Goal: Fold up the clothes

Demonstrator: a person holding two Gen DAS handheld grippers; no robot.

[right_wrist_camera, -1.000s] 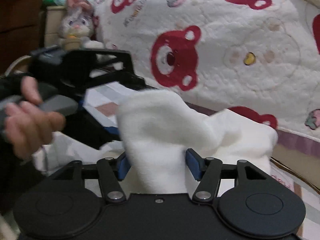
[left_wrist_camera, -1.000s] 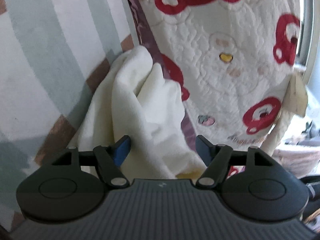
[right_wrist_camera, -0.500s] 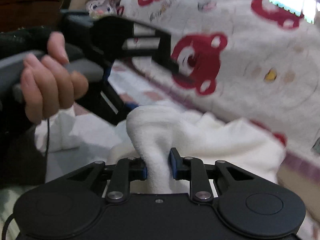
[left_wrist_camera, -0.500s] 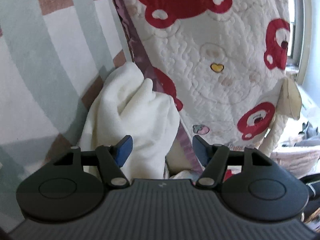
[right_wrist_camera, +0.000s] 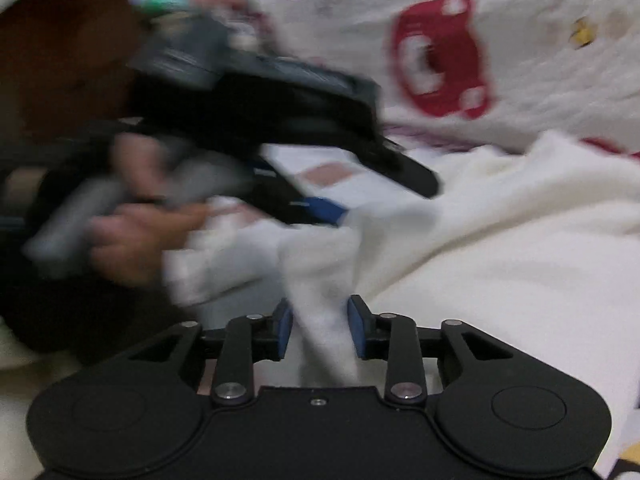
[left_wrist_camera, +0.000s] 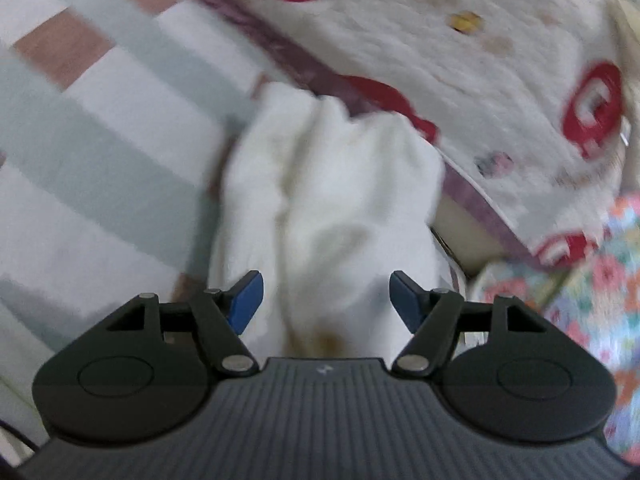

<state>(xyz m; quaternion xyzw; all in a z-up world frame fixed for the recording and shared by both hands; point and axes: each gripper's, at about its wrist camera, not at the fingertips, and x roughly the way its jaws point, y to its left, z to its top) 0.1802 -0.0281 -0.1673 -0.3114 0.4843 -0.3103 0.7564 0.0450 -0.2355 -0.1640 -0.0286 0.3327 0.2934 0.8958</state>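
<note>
A white fleece garment point(left_wrist_camera: 332, 200) lies bunched on the striped bedsheet point(left_wrist_camera: 100, 128), against the red-bear quilt point(left_wrist_camera: 500, 40). My left gripper point(left_wrist_camera: 326, 300) is open, its blue pads on either side of the garment's near folds, not pinching. In the right wrist view the garment point(right_wrist_camera: 500, 248) spreads to the right, and my right gripper point(right_wrist_camera: 320, 326) has a ridge of the cloth between its pads, the jaws a little apart. The left gripper point(right_wrist_camera: 320, 208) and the hand holding it show blurred at the left.
The white quilt with red bears point(right_wrist_camera: 440, 48) rises behind the garment. A floral fabric point(left_wrist_camera: 600, 280) lies at the right. A dark wooden surface point(right_wrist_camera: 60, 60) and a stuffed toy stand at the far left.
Both views blur with motion. My right jaws, pinched tight half a second ago, have widened around the cloth. My left gripper swung right and stayed open over the garment.
</note>
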